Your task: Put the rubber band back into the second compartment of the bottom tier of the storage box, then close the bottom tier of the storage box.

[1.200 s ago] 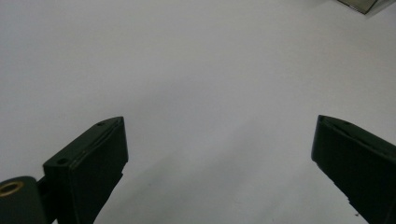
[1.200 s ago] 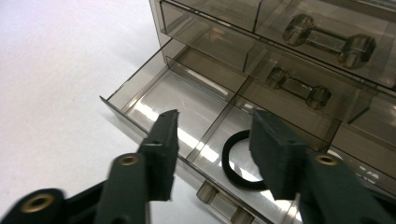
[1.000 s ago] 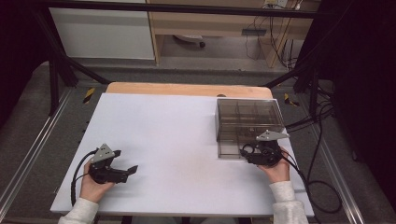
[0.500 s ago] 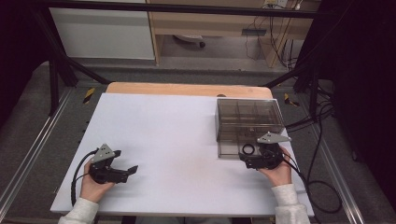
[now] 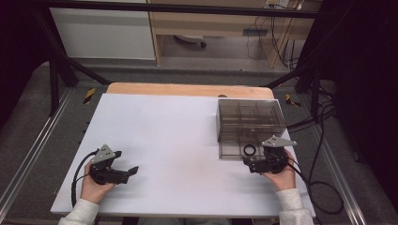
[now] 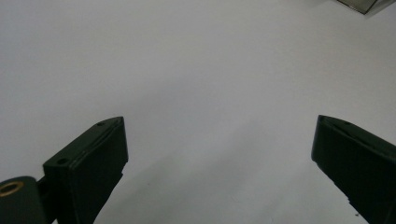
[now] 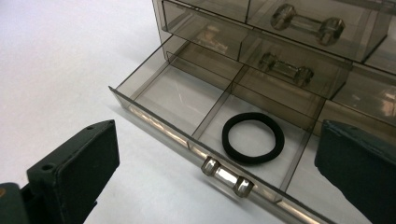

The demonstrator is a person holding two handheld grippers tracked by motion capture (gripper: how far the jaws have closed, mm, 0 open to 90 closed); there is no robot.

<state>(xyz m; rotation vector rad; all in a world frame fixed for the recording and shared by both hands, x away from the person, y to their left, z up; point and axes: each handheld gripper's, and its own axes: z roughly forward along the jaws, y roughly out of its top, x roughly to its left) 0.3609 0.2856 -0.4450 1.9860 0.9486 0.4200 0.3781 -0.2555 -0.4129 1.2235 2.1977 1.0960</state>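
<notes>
The black ring [image 7: 252, 137] lies flat in the middle compartment of the pulled-out drawer [image 7: 159, 122] of a smoky clear drawer box [image 5: 251, 121], which stands on the right part of the white bench [image 5: 169, 136]. The right hand-held gripper [image 5: 248, 165] sits just in front of that drawer, its jaws released and having just been opening, with nothing pinched between them. In the right gripper view the ring lies just beyond the jaws and between their lines, behind the drawer's clear handle [image 7: 227, 177], touching neither jaw. The left hand-held gripper [image 5: 127, 169] rests well apart at the bench's left front, jaws spread wide over bare surface.
</notes>
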